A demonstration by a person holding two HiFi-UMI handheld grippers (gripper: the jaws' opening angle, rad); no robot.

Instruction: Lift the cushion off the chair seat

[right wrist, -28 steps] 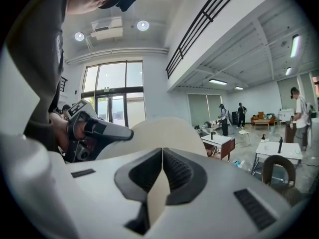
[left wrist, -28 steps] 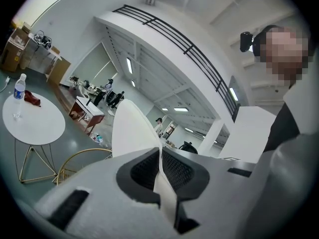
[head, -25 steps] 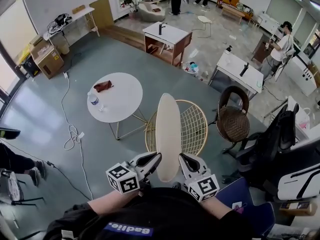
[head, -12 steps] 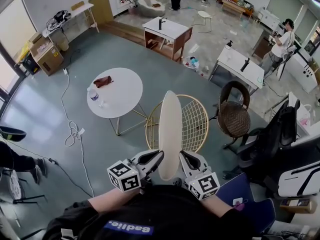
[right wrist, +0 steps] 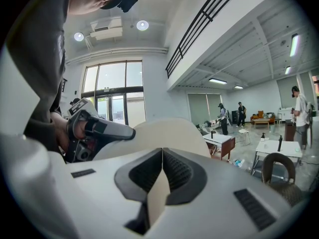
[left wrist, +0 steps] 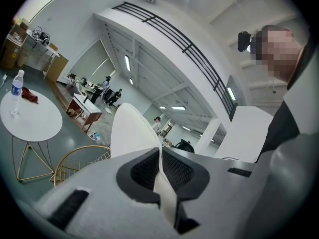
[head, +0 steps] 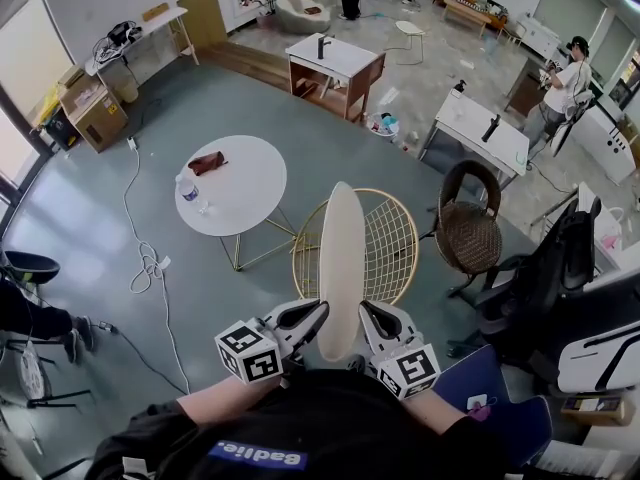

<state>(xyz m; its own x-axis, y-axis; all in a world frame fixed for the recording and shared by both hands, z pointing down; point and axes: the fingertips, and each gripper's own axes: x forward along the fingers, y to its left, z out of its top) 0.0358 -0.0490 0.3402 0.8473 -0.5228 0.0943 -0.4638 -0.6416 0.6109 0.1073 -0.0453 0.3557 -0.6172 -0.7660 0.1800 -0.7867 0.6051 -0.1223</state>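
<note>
"Head view has the cushion [head: 340, 268] held on edge above the wire chair [head: 385, 253], seemingly clear of the seat?"

"Yes. The left gripper [head: 316, 310] and right gripper [head: 366, 314] each pinch its near rim, jaws pressed onto fabric. Best to raise both hands evenly and level, so it neither twists nor slips."

Grey floor [head: 80, 198]; a round white table [head: 245, 200]; a brown wicker chair [head: 465, 243]; tall windows [right wrist: 112, 98] bright with daylight.

The cushion [head: 340, 268] hides part of the chair [head: 386, 256].
</note>
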